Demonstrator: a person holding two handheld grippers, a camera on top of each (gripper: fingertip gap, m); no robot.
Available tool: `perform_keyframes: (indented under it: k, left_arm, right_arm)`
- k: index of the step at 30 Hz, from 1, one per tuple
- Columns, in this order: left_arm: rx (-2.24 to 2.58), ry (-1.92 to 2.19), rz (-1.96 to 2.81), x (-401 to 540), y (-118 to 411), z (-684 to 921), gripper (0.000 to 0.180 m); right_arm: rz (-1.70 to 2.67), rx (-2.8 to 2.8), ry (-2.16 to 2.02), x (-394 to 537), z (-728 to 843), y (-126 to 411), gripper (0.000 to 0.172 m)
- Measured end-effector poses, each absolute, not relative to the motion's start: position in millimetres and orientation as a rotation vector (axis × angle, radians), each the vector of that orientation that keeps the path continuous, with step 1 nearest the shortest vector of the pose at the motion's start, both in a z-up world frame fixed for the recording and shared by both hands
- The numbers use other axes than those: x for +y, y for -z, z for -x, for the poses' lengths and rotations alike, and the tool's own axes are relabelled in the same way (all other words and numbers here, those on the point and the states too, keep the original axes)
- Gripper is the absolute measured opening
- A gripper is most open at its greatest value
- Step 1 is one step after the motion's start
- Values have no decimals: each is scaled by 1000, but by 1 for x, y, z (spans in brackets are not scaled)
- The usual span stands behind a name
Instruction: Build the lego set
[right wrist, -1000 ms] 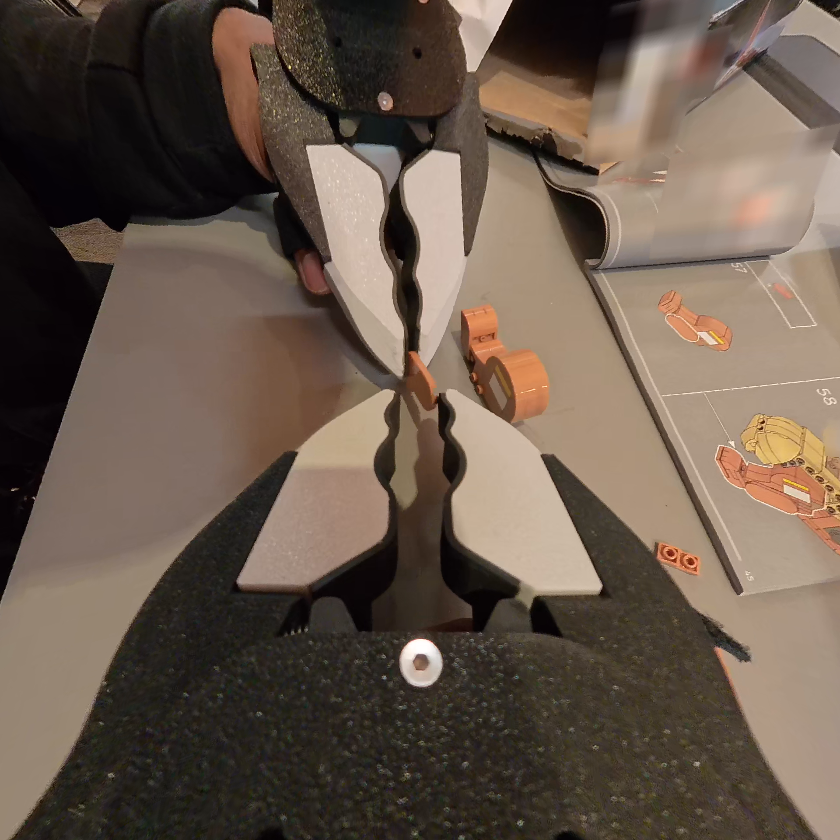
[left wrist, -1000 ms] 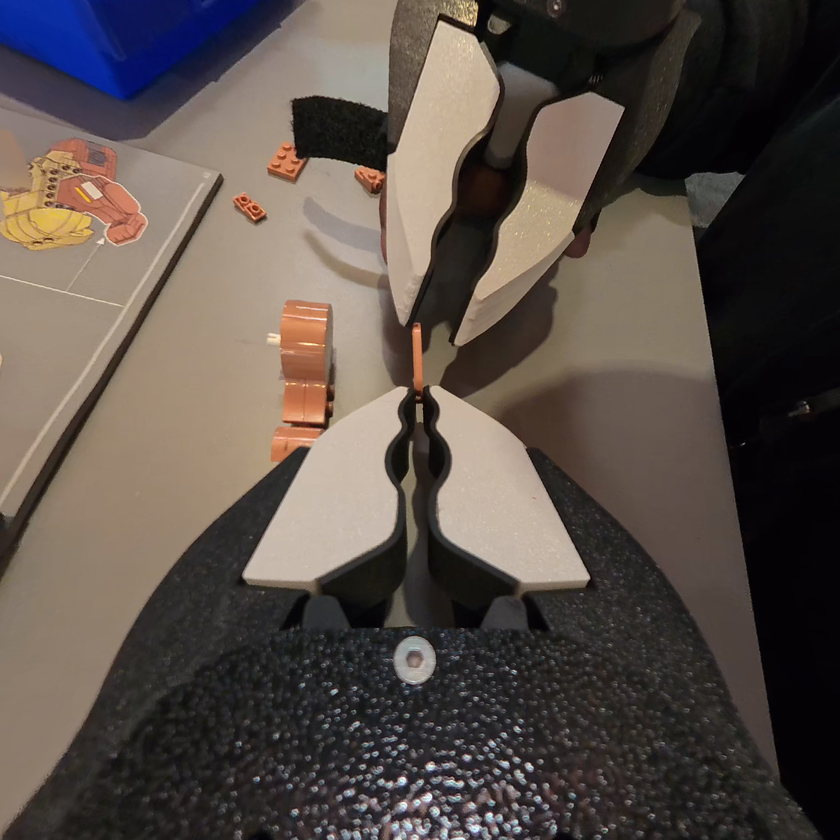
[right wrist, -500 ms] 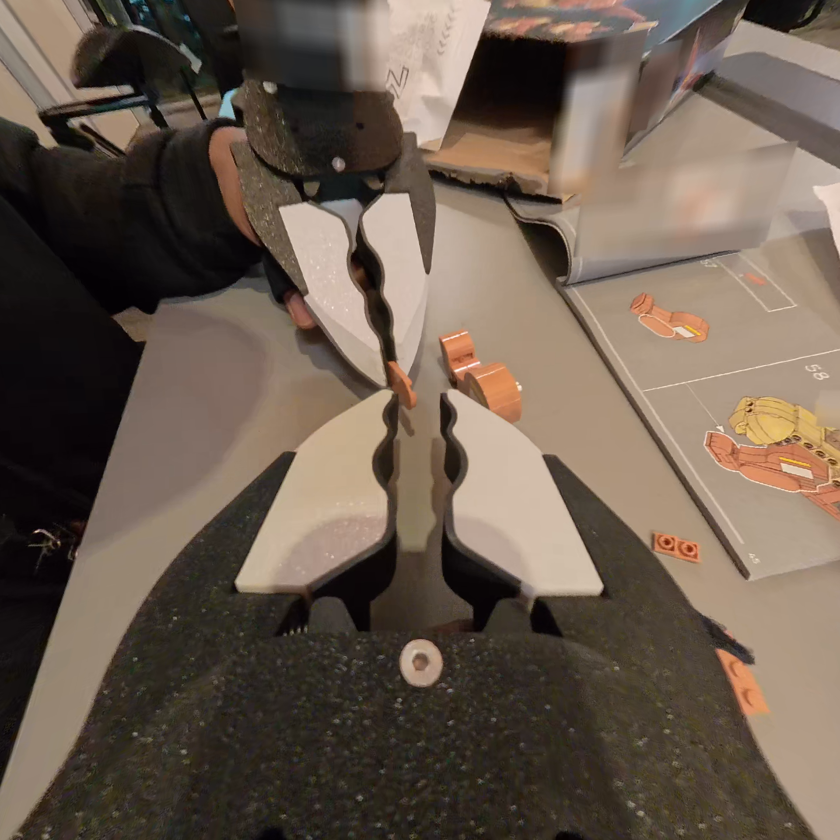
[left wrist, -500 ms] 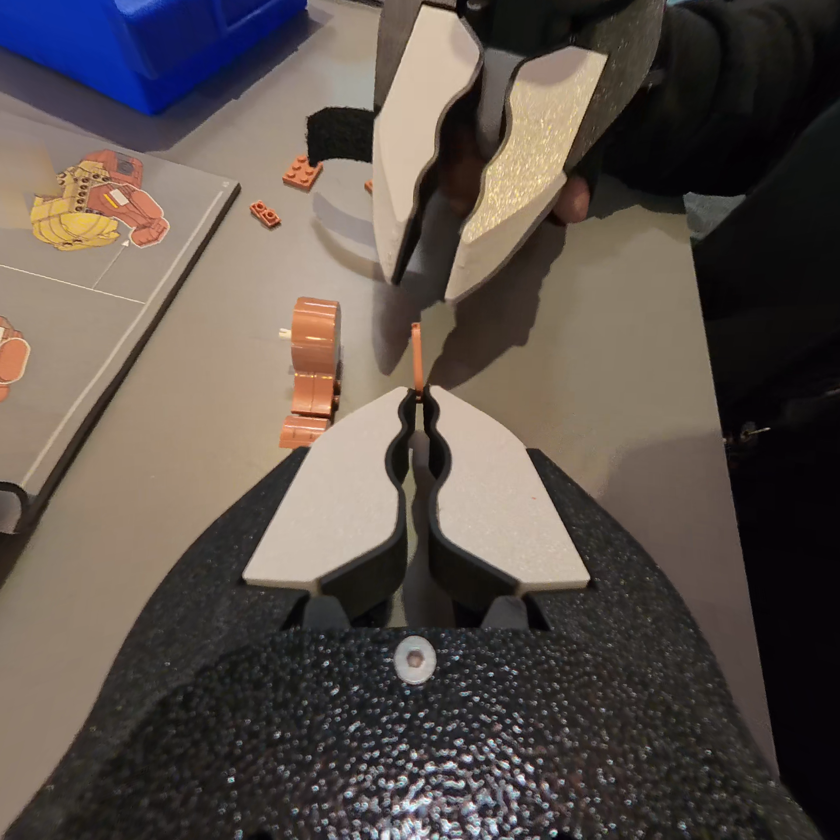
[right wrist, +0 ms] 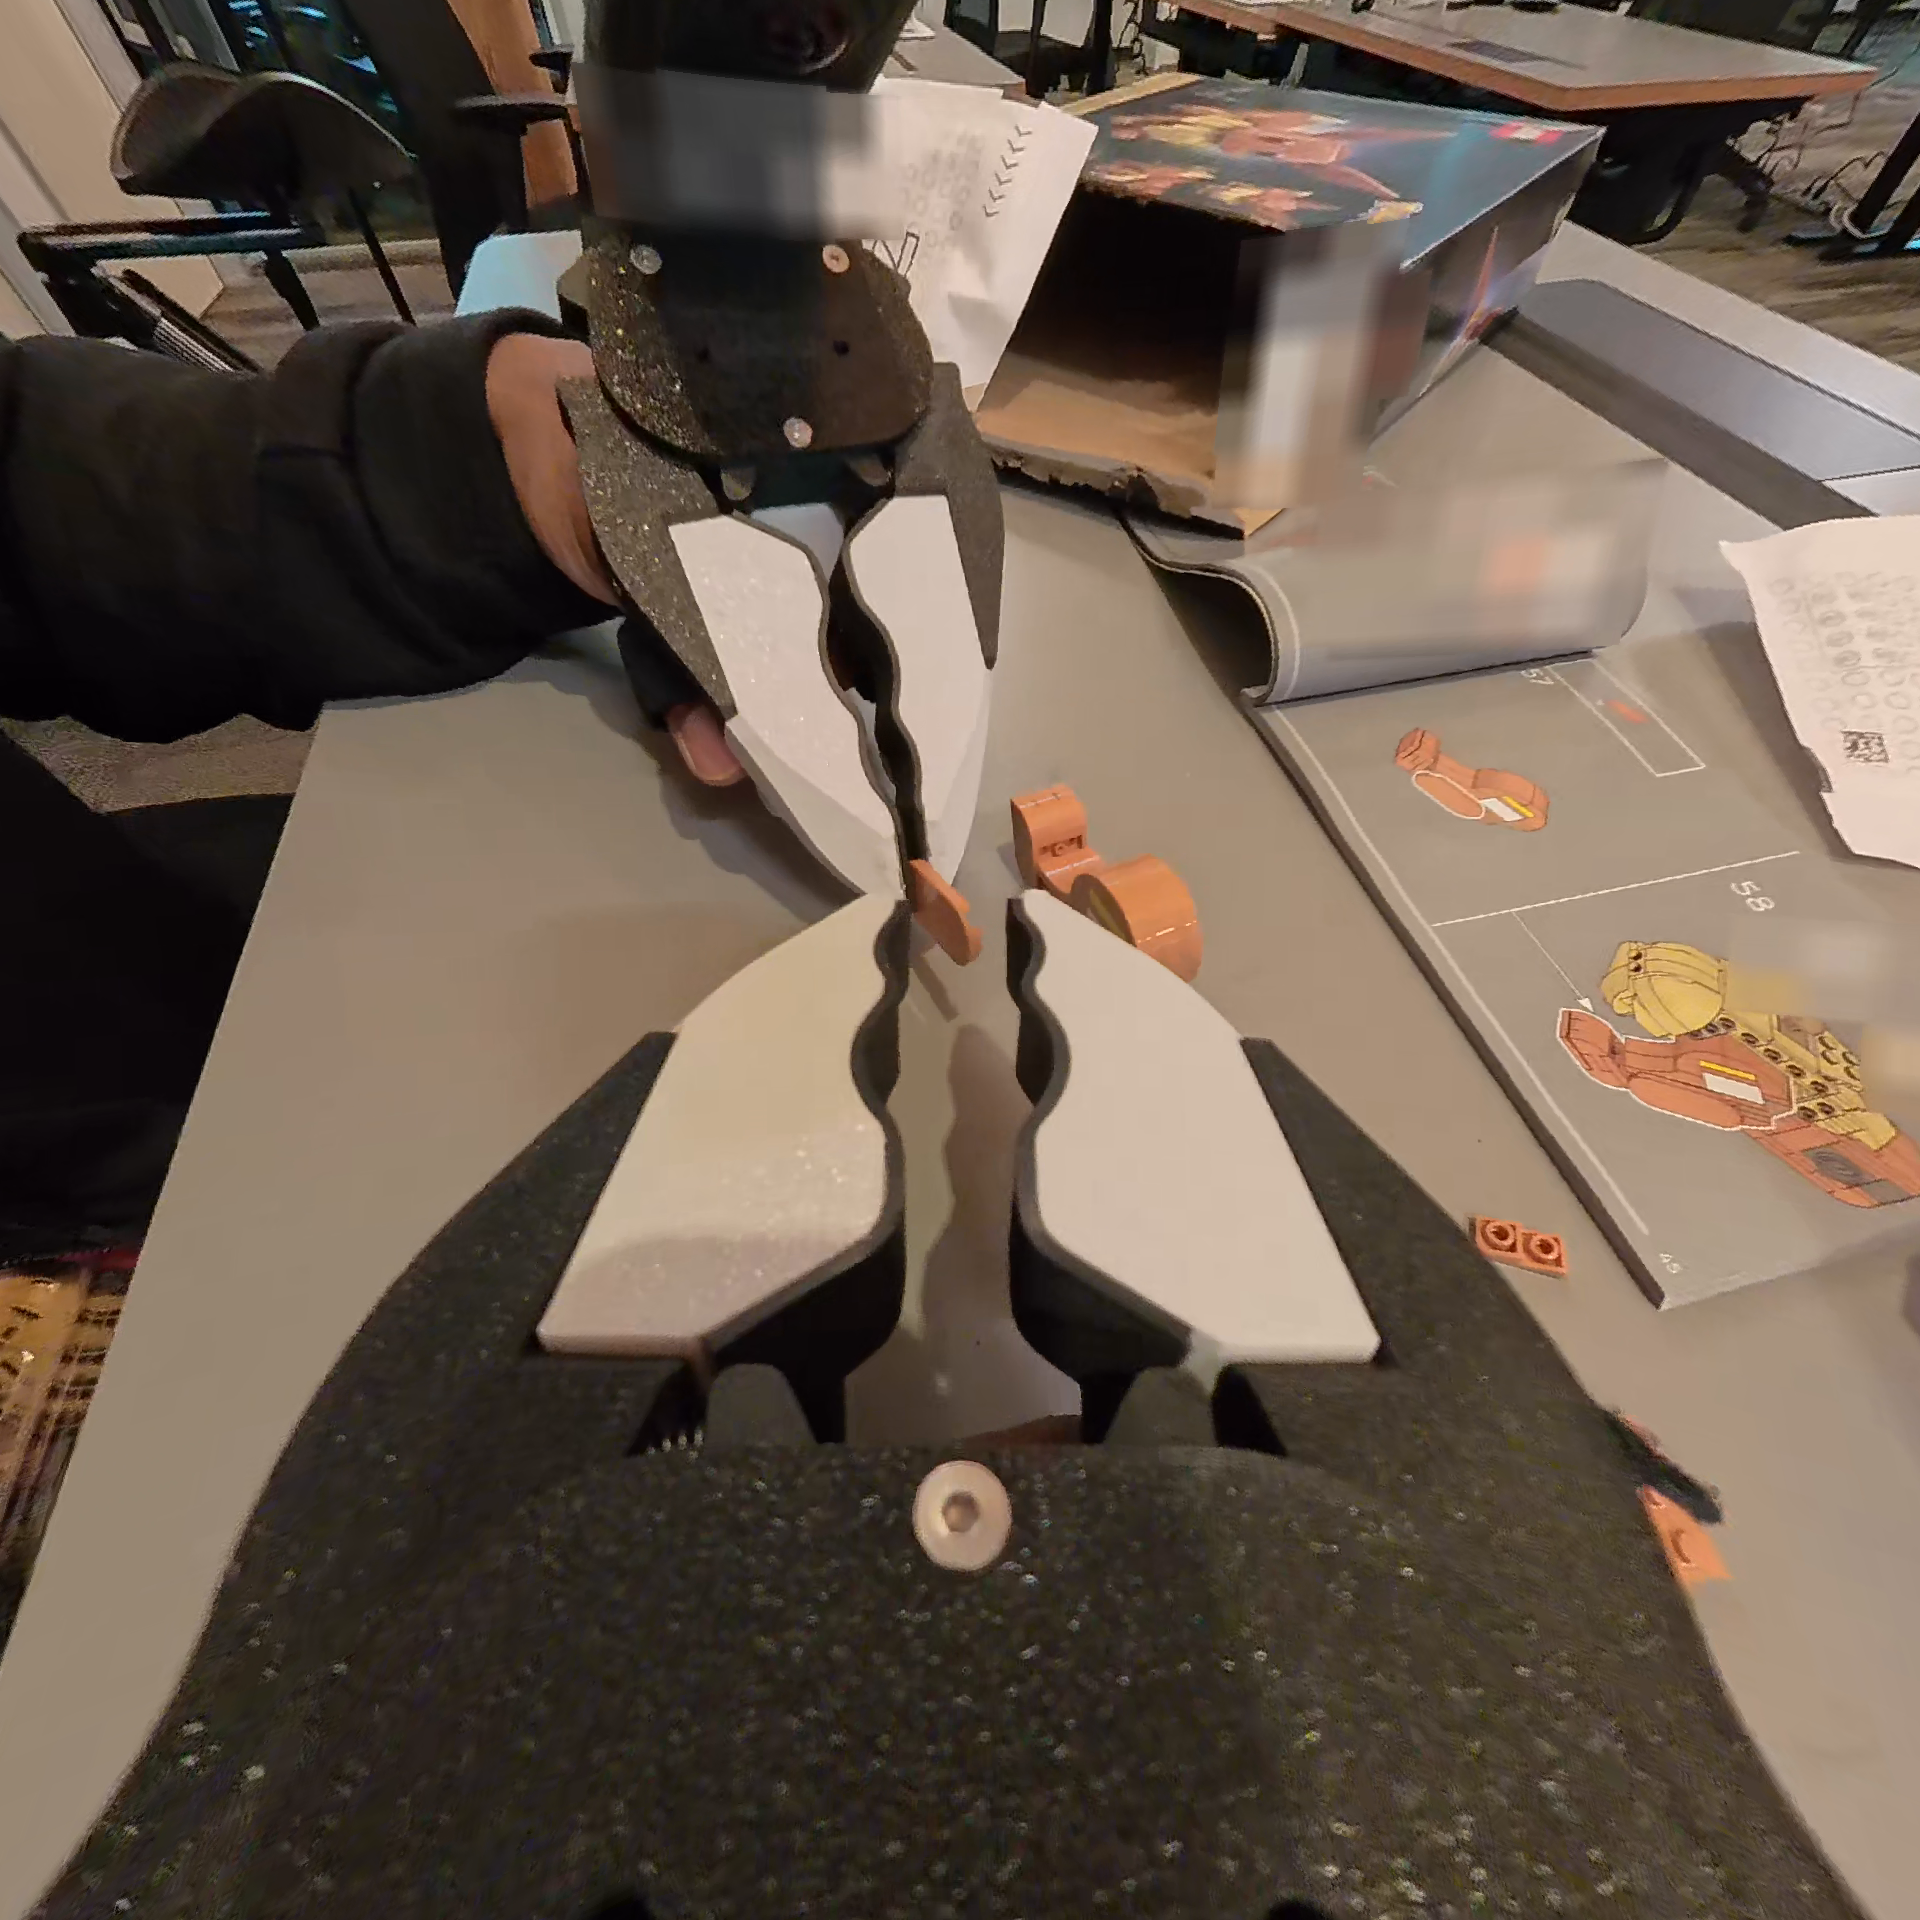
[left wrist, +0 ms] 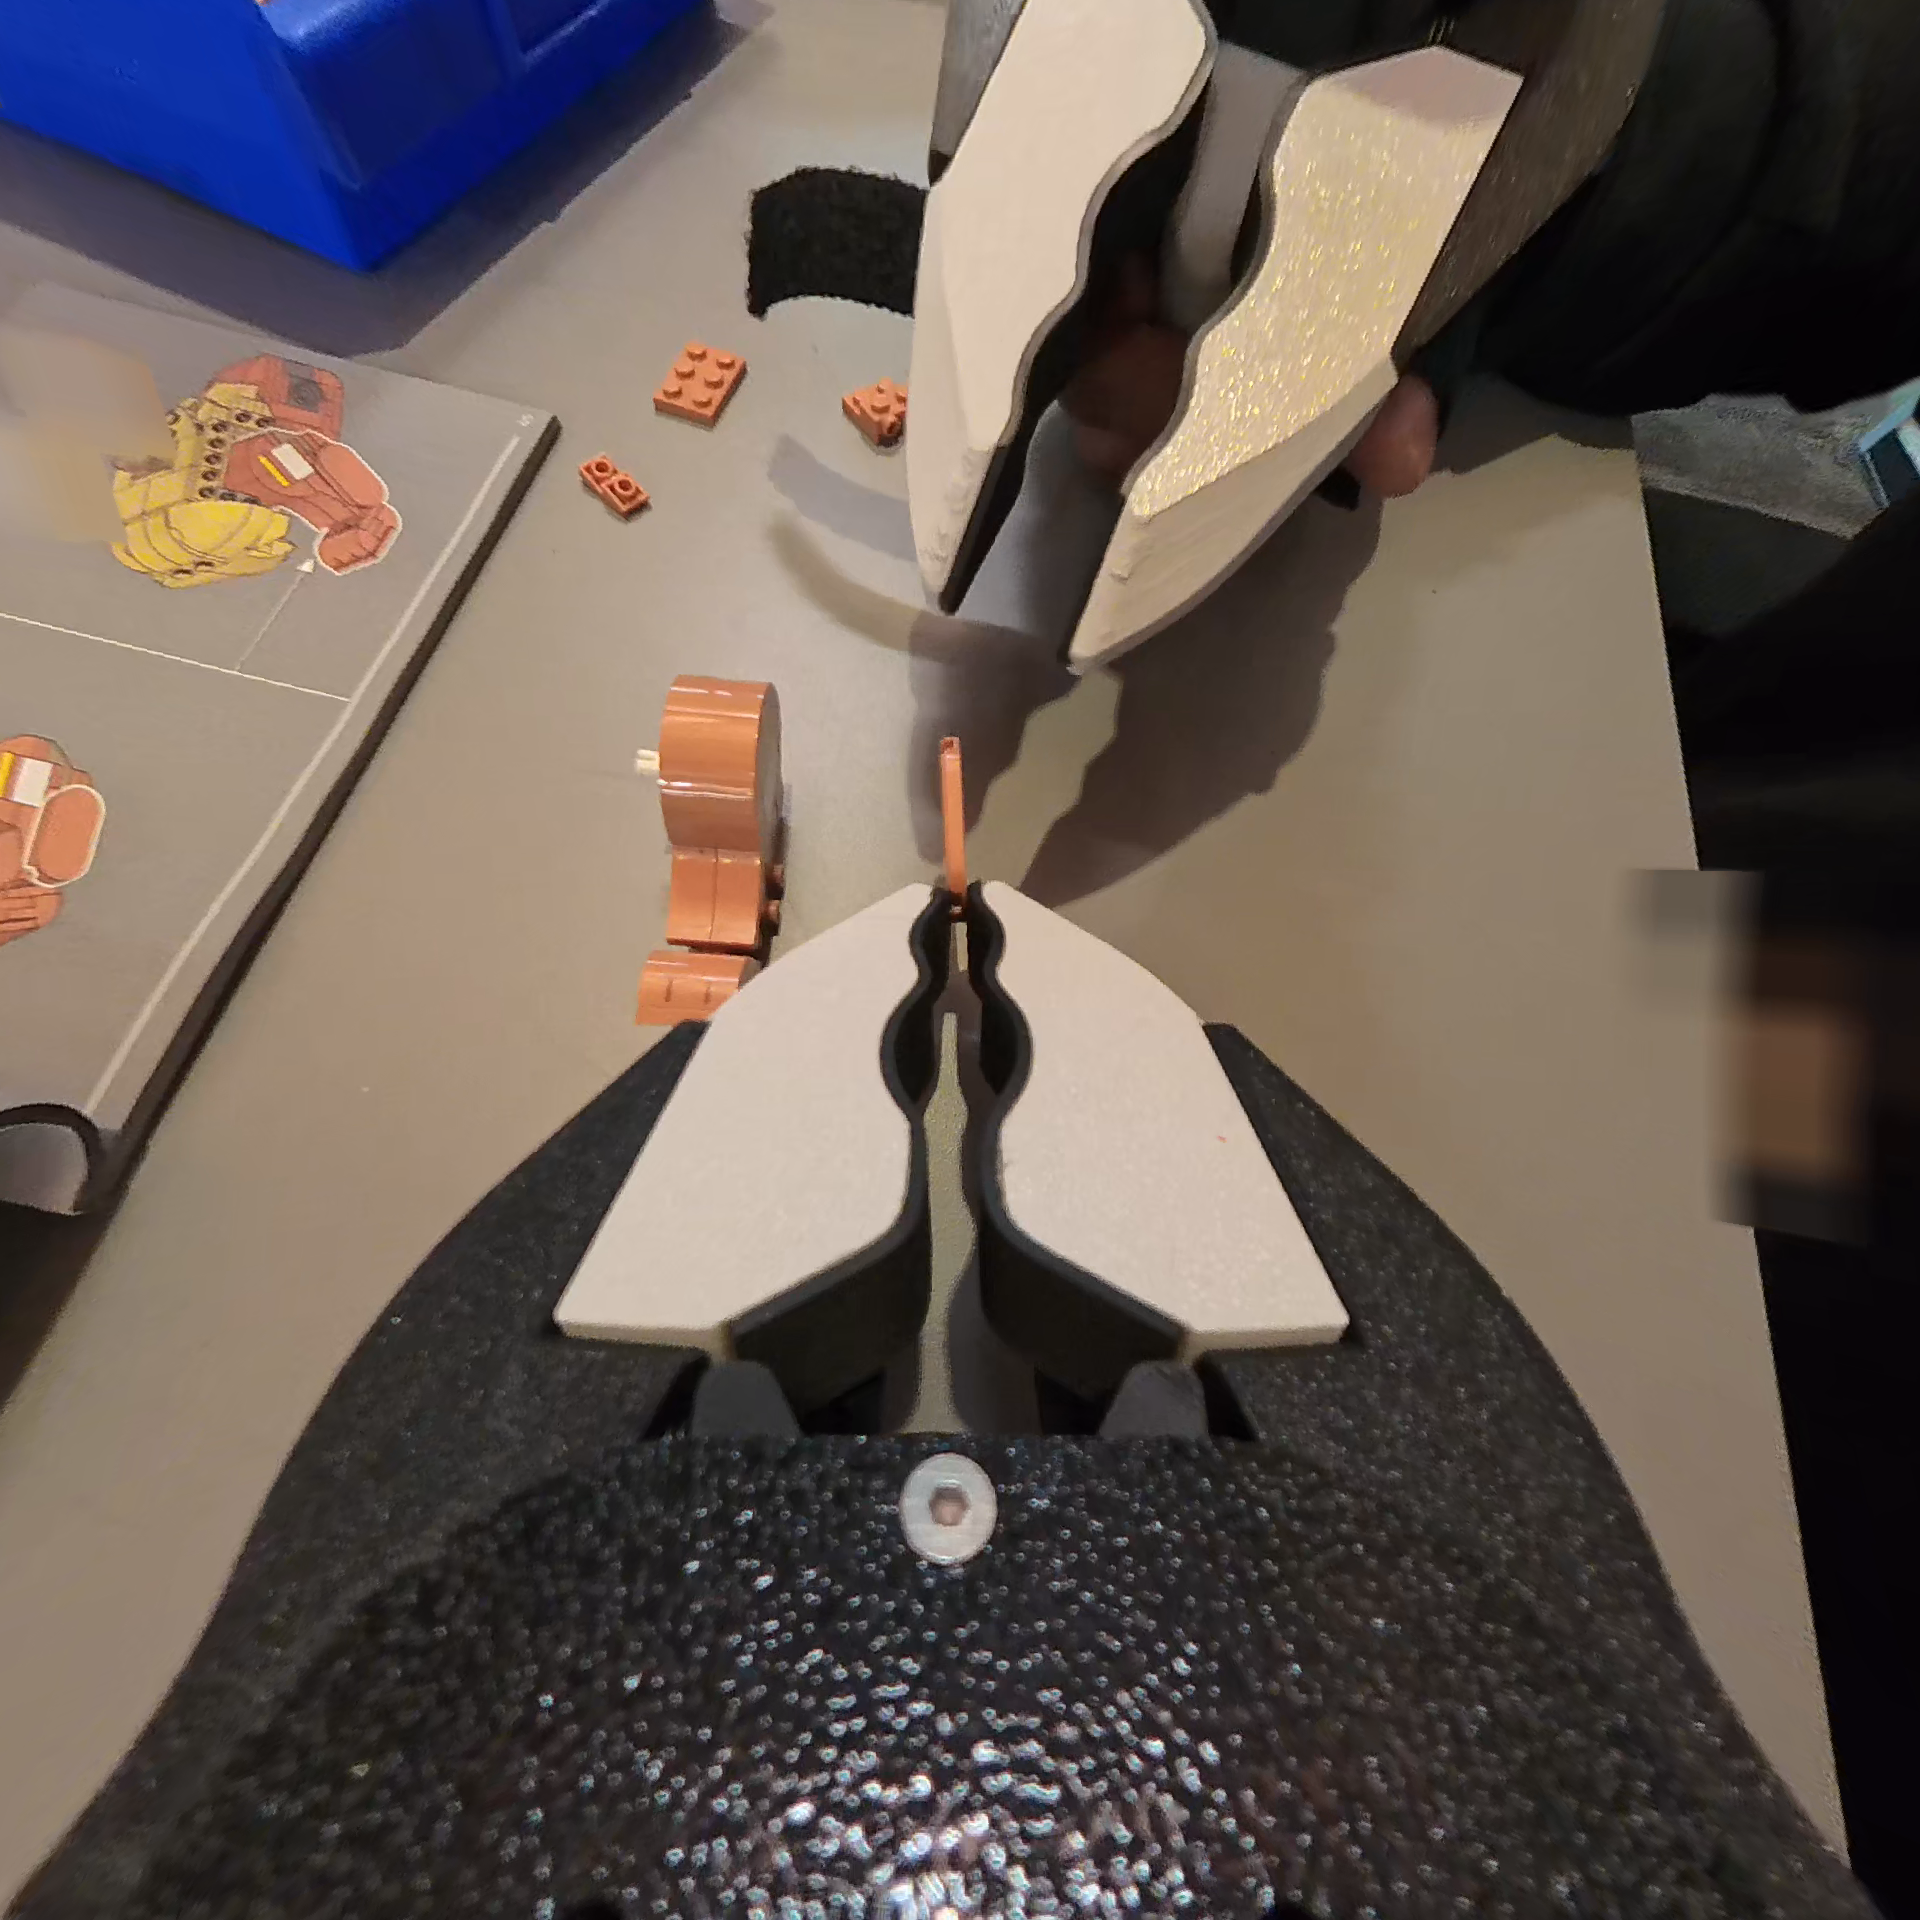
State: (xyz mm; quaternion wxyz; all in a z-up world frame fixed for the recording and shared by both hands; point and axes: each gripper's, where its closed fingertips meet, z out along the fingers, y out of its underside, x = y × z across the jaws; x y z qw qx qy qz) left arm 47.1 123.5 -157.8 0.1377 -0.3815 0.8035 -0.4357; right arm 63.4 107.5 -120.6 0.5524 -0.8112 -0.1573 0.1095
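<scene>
I see a thin, flat orange-brown plastic tile point(left wrist: 952, 821) pinched edge-on at the very tips of my left gripper point(left wrist: 962, 891), above the grey table point(left wrist: 1351, 935). My right gripper point(right wrist: 956, 914) faces it from the far side, its fingers parted with nothing between them, near the tile but not touching. To the left lies a rounded orange-brown brick assembly point(left wrist: 717, 831), then the open instruction booklet point(left wrist: 260, 623).

I see printed page and step numbers on my open instruction booklet point(right wrist: 1621, 831), and print on a white sheet point(right wrist: 1839, 665) at far right.
</scene>
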Motion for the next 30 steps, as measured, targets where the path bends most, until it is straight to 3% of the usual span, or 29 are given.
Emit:
perform_keyframes:
  k: [30]
  left_arm:
    - [2493, 1328, 936, 121, 142, -54, 2]
  right_arm:
    - [1731, -249, -211, 114, -71, 93, 22]
